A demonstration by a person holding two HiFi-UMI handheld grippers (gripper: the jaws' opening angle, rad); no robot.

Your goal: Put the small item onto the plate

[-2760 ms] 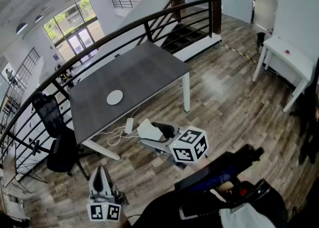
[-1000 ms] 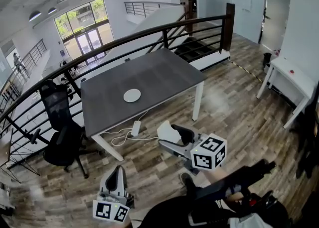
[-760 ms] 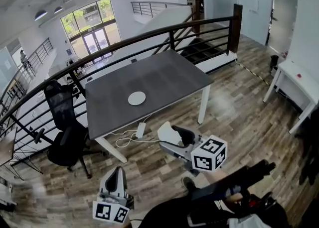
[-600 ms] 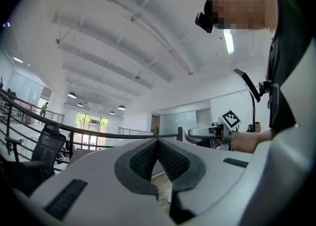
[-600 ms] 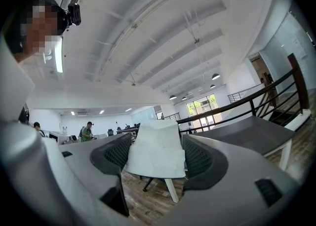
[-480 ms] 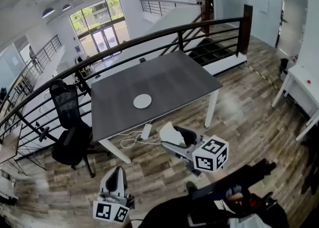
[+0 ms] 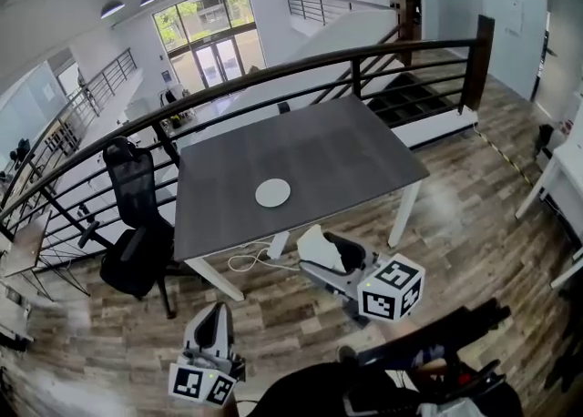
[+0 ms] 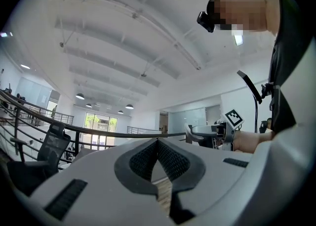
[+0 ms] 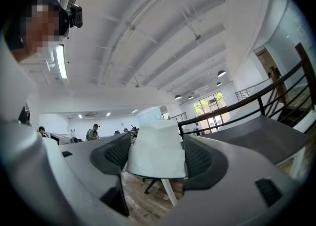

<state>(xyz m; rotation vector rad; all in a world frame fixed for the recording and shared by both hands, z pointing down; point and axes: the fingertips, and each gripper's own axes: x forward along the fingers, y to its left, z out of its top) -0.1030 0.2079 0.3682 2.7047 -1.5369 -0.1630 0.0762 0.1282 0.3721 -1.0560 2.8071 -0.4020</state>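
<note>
A small white round plate [image 7: 273, 193] lies near the front of a dark grey table [image 7: 351, 147]. My right gripper [image 7: 324, 252] is shut on a white blocky item [image 7: 311, 247] and hovers over the wooden floor just short of the table's front edge. In the right gripper view the white item [image 9: 157, 149] fills the gap between the jaws, and the table [image 9: 266, 138] shows at the right. My left gripper [image 7: 211, 324] hangs lower left, away from the table. Its jaws meet in the left gripper view [image 8: 158, 142] with nothing between them.
A black office chair [image 7: 135, 224] stands at the table's left end. A white power strip [image 7: 278, 244] and cable lie on the floor under the front edge. A dark railing [image 7: 319, 65] runs behind the table, with stairs beyond. A white table [image 7: 572, 156] is at the far right.
The table and plate have drifted right and lower in the head view and look nearer. Both grippers keep their places in the view, the right one still closed on the white item.
</note>
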